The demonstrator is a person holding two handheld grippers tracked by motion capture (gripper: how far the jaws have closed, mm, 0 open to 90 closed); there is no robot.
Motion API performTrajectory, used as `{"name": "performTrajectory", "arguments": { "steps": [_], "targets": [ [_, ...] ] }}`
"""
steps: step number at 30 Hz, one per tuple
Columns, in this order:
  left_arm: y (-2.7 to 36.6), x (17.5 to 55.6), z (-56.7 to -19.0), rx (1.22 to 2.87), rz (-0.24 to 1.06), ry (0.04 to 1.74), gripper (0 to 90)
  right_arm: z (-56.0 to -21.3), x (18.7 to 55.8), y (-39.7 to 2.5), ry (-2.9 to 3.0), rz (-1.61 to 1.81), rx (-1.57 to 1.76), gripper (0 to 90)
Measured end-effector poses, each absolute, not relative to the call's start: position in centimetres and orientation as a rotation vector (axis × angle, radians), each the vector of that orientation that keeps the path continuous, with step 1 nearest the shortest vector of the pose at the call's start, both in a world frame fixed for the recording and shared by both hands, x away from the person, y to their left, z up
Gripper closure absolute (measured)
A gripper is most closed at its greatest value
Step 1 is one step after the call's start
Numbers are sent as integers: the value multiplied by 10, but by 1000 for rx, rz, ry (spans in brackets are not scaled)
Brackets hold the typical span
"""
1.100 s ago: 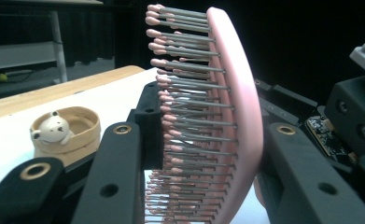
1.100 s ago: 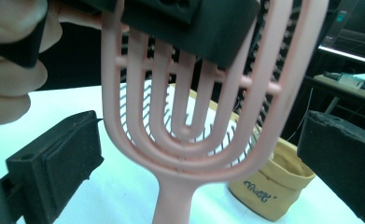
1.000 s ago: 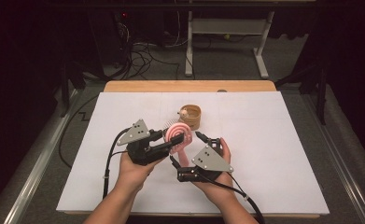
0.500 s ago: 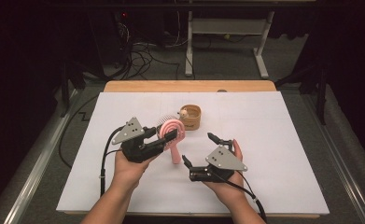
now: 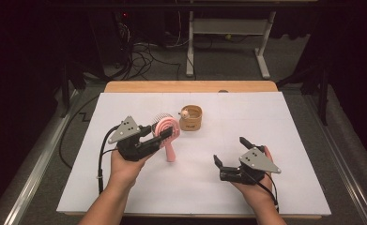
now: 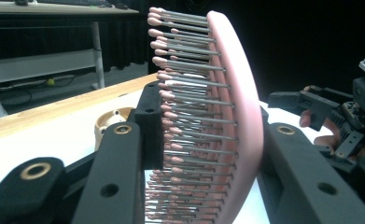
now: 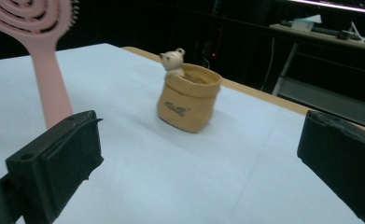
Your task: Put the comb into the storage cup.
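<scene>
A pink hairbrush (image 5: pixel 166 132) hangs handle-down left of centre, its round bristled head (image 6: pixel 208 116) clamped between the jaws of my left gripper (image 5: pixel 163 131). The brush handle (image 7: pixel 51 88) shows pointing down toward the white sheet. A small tan pouch-shaped pot (image 5: pixel 191 117) with a little bear figure (image 7: pixel 173 60) on its rim stands just right of the brush. My right gripper (image 5: pixel 230 151) is at the lower right, open, with nothing between its jaws, apart from the brush.
A white sheet (image 5: pixel 275 122) covers the wooden table (image 5: pixel 190 86). Behind the table are a desk frame (image 5: pixel 228 28) and cables on the floor (image 5: pixel 139 56). A metal rail (image 5: pixel 35 173) runs along the left.
My right gripper has let go of the brush handle, opened, and pulled back to the lower right. The left gripper keeps the brush and has shifted slightly left.
</scene>
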State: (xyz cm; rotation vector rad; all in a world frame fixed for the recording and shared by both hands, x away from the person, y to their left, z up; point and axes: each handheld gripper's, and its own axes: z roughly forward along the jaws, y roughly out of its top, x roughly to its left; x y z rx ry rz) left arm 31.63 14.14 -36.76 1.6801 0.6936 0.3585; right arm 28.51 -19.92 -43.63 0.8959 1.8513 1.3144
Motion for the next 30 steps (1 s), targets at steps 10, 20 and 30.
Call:
{"name": "performTrajectory", "arguments": {
  "steps": [10,20,30],
  "targets": [
    [152,320,-367,1666,379,725,636,-442,280,-230,1824,1292,962,3],
    [160,321,-366,1654,397,741,636,-447,271,-258,1776,1282,1018,3],
    [159,323,-369,1650,387,745,636,-451,271,-262,1759,1290,1036,3]
  ]
}}
